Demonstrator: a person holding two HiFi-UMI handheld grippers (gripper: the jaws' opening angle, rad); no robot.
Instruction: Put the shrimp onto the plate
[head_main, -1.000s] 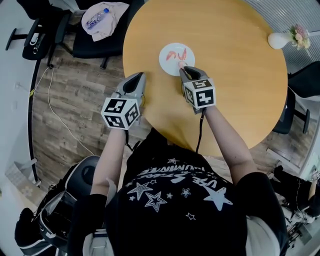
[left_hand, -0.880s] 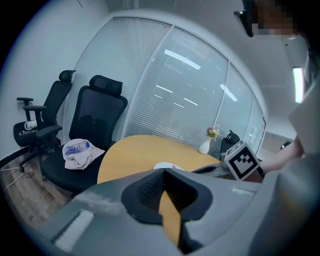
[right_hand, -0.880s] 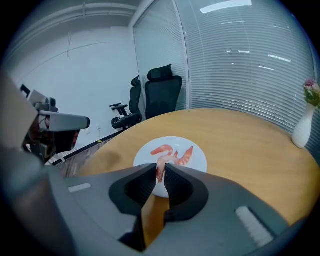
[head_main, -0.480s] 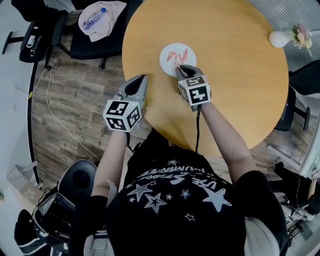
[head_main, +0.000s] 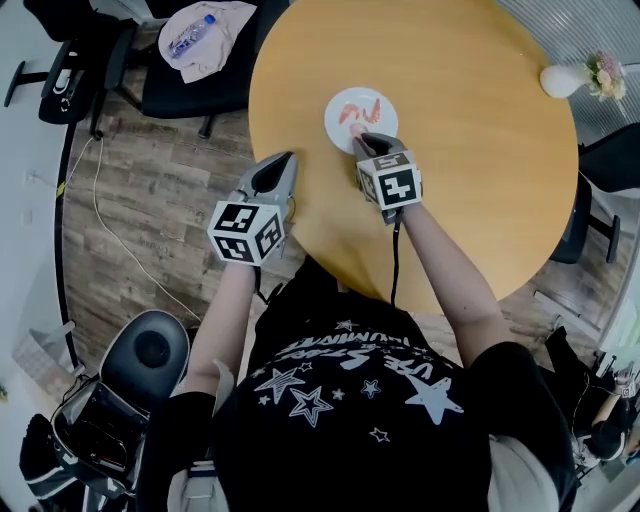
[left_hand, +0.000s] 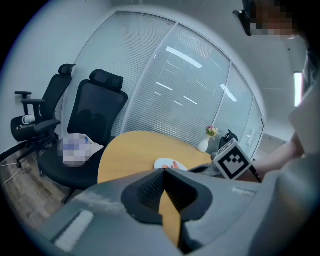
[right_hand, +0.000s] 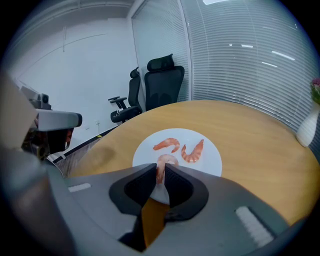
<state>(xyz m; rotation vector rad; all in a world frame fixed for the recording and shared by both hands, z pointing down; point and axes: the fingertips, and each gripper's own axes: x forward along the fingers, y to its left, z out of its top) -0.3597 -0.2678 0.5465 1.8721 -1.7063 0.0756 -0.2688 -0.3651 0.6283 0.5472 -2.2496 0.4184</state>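
A small white plate (head_main: 373, 97) (right_hand: 212, 155) (left_hand: 161, 163) sits on the round wooden table (head_main: 470, 120). Two pink shrimps lie on it, one at the left (right_hand: 167, 144) and one at the right (right_hand: 194, 151). My right gripper (right_hand: 161, 176) (head_main: 361, 139) hangs over the plate's near edge, shut on a third shrimp (right_hand: 163, 165) that sticks out from between its jaws. My left gripper (head_main: 276, 172) (left_hand: 163, 182) hovers at the table's left edge, away from the plate, shut with nothing in it.
A white vase with flowers (head_main: 575, 76) (right_hand: 309, 122) stands at the table's far right. Black office chairs (head_main: 160, 60) (right_hand: 160, 82) stand beyond the table's left side, one holding a cloth and a bottle (head_main: 195, 38). Wooden floor lies at the left.
My right gripper has shifted slightly left along the plate's near edge with the shrimp still held. The left gripper has barely moved.
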